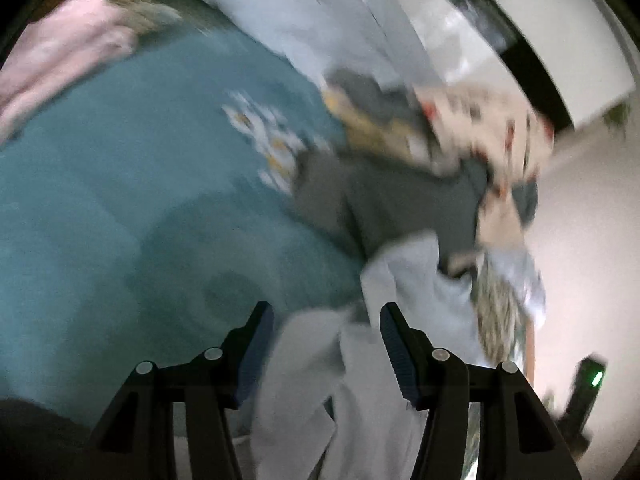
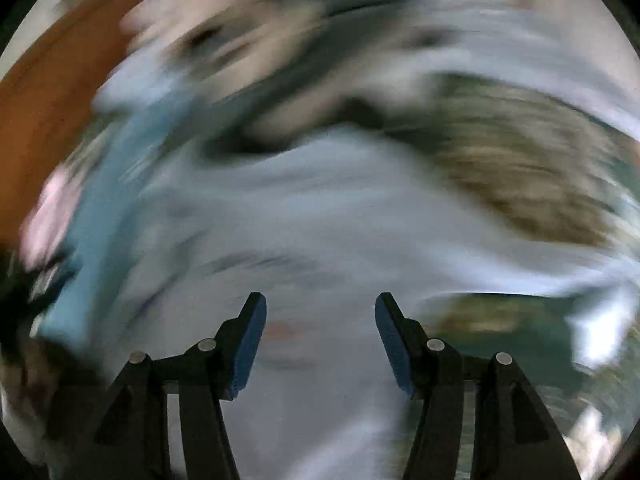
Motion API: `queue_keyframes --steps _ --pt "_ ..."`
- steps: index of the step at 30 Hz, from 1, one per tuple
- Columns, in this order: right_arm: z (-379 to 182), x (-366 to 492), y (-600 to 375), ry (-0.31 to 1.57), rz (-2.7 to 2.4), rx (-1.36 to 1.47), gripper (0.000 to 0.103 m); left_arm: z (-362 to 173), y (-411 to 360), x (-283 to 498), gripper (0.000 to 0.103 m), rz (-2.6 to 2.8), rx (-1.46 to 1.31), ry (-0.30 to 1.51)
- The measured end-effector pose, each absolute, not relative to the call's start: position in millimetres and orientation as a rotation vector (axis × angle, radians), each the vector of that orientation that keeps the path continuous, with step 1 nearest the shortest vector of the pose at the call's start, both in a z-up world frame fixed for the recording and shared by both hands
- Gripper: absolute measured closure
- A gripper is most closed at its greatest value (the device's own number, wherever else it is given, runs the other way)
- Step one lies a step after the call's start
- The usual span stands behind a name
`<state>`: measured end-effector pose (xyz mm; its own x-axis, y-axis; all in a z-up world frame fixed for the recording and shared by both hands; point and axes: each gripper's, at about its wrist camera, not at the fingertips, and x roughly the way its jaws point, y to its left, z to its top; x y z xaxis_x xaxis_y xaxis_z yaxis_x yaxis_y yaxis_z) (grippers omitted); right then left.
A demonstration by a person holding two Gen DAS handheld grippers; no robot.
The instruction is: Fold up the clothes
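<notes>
In the left wrist view my left gripper point(image 1: 326, 312) is open over a pale grey garment point(image 1: 360, 360) that lies between and below its fingers. A teal garment point(image 1: 140, 200) with a white flower print spreads to the left. In the right wrist view, which is heavily blurred, my right gripper point(image 2: 320, 304) is open above a pale grey-blue garment point(image 2: 320, 220); nothing is held.
A heap of clothes lies beyond the left gripper: a dark grey piece point(image 1: 392, 200), a cream patterned piece point(image 1: 500, 128), a light blue piece point(image 1: 288, 20) and a pink piece point(image 1: 68, 48). A black device with a green light point(image 1: 588, 388) stands at the right. An orange-brown surface point(image 2: 52, 92) shows at left.
</notes>
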<state>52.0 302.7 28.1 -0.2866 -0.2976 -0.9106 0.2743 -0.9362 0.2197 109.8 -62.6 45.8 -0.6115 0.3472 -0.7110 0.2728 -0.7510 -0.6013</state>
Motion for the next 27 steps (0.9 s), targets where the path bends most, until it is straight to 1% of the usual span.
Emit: queue_keyframes --steps 1,4,7,9,13,18,19,20,21,22,23,25,27 --pt "22 56 270 0.004 -2.185 1.589 0.045 53 -69 116 0.043 2.575 -1.341 -1.090" --pt "6 73 191 0.065 -1.988 1.577 0.045 73 -83 132 0.043 2.649 -1.330 -1.005" --pt "-9 90 139 0.138 -1.843 1.617 0.045 87 -101 151 0.043 2.694 -1.272 -1.047" --pt "-16 100 121 0.215 -1.811 1.640 0.045 89 -110 160 0.042 2.703 -1.253 -1.089" --pt "-31 114 104 0.262 -1.740 1.683 0.045 89 -124 171 0.042 2.707 -1.226 -1.164" --pt "-52 133 90 0.377 -1.711 1.705 0.045 80 -130 172 0.041 2.715 -1.210 -1.230" --pt "-55 133 88 0.399 -1.721 1.707 0.048 75 -131 169 0.041 2.702 -1.224 -1.262" --pt "-57 133 86 0.422 -1.730 1.709 0.062 71 -133 168 0.041 2.690 -1.240 -1.284" --pt "-59 132 85 0.441 -1.740 1.708 0.088 68 -133 167 0.041 2.679 -1.251 -1.299" --pt "-58 130 85 0.454 -1.753 1.702 0.100 66 -134 165 0.041 2.671 -1.250 -1.310" --pt "-57 127 86 0.440 -1.754 1.700 0.101 64 -135 164 0.041 2.665 -1.240 -1.324" --pt "-52 115 90 0.340 -1.725 1.707 0.101 60 -138 163 0.041 2.649 -1.222 -1.352" --pt "-38 96 96 0.176 -1.719 1.687 0.101 53 -141 161 0.041 2.621 -1.221 -1.386"
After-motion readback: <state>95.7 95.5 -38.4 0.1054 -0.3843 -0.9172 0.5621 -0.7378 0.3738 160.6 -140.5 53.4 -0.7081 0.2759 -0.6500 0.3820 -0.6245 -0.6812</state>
